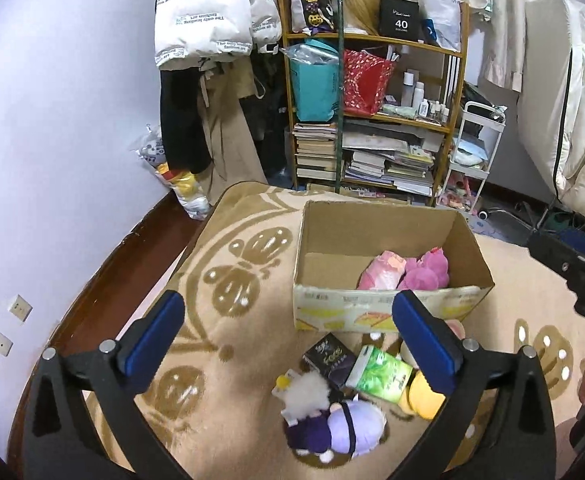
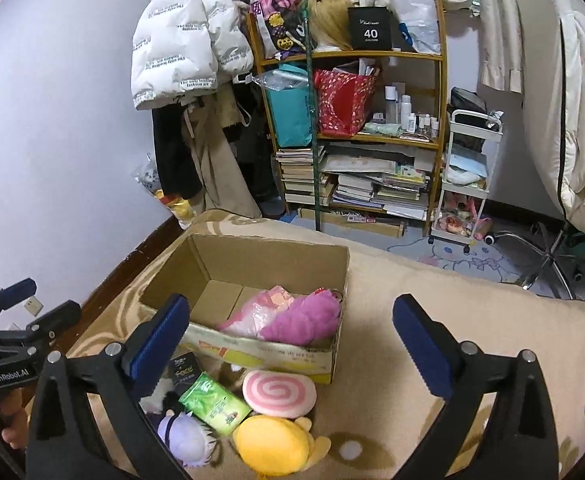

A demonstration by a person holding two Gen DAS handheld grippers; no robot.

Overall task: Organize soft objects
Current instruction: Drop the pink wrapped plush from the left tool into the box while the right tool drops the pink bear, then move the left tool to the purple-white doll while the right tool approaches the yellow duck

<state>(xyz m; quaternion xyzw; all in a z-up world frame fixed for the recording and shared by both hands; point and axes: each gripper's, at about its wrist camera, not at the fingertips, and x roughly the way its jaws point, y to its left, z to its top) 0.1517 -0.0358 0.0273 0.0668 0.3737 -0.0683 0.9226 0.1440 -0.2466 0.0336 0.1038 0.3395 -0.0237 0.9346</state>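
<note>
Hovering above the beige patterned blanket point(image 1: 252, 320), the left gripper point(image 1: 288, 336) and the right gripper point(image 2: 292, 340) both stand with jaws spread wide and hold nothing. Nearest the cameras, just in front of the box's near wall, lies a tight cluster: a purple-haired plush doll point(image 1: 344, 424), a yellow plush point(image 2: 276, 444), a pink swirl cushion point(image 2: 279, 393), a green tissue pack point(image 2: 215, 403) and a small black box point(image 1: 329, 358). These items touch or overlap, so a descending gripper may pinch two at once or drag a neighbour. The tissue pack's glossy wrap may slip. Beyond them, the cardboard box point(image 1: 372, 232) already holds pink soft items point(image 1: 408, 272) at its right end. Its light walls may shift or tip if bumped during a drop.
</note>
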